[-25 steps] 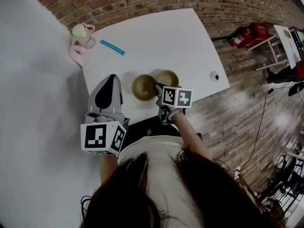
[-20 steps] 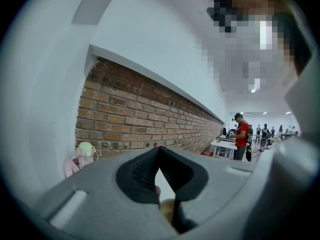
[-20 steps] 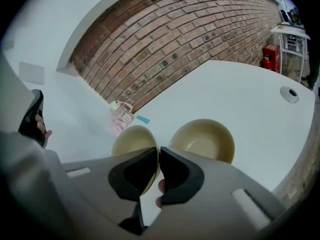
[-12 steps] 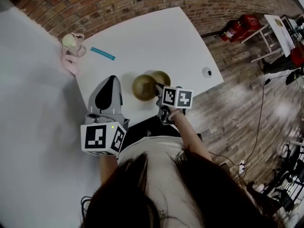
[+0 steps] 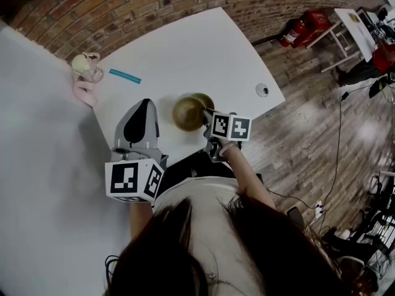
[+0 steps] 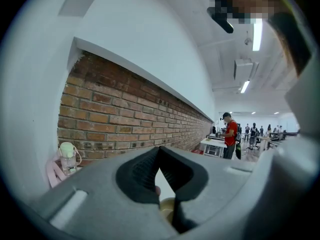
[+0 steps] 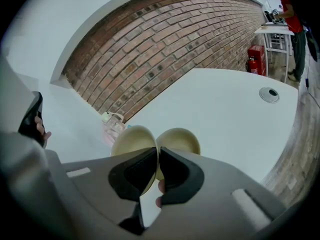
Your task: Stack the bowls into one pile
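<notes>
Smooth, matt-looking bowls (image 7: pixel 131 139) sitting on the smooth white table (image 5: pixel 185 48); rough brick wall (image 5: pixel 123 8) behind the table, worn wood-plank floor (image 5: pixel 308 122) beside it

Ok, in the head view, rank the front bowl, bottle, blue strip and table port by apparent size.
1. front bowl, clearly largest.
2. bottle and blue strip look close: the strip is longer but thinner, so unranked.
3. table port, smallest.

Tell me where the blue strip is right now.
In the head view, the blue strip lies far left on the white table, beside the bottle, beyond the bowls.
</notes>
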Tool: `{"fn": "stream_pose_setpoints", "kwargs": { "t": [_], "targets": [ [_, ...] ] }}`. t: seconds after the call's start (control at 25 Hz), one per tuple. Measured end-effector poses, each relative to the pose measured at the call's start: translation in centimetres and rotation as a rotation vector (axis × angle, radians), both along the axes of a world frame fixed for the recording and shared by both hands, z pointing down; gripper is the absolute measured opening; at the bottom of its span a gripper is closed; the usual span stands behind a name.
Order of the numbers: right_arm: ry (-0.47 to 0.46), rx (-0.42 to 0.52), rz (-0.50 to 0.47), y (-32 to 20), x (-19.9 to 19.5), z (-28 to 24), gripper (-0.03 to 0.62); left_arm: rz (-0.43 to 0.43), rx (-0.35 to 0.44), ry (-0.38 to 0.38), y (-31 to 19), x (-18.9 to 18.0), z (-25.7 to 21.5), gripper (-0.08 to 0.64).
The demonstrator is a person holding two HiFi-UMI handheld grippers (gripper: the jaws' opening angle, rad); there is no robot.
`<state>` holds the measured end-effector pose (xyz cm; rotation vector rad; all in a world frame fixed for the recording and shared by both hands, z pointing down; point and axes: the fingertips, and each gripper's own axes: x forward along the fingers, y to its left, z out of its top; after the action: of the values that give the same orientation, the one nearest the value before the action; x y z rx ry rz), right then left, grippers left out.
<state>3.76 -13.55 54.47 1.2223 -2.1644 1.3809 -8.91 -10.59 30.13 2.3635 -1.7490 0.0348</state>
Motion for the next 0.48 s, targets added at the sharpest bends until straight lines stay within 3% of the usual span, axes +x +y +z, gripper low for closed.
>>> {"fn": "stream_pose_setpoints", "kwargs": {
  "t": [0.48],
  "targets": [
    [0.011,-0.018,0.060,-1.1,2.0,0.9,0.026,0.043,-0.026,-0.007,-1.9,1.3,0.8,0.000]
  ]
}}
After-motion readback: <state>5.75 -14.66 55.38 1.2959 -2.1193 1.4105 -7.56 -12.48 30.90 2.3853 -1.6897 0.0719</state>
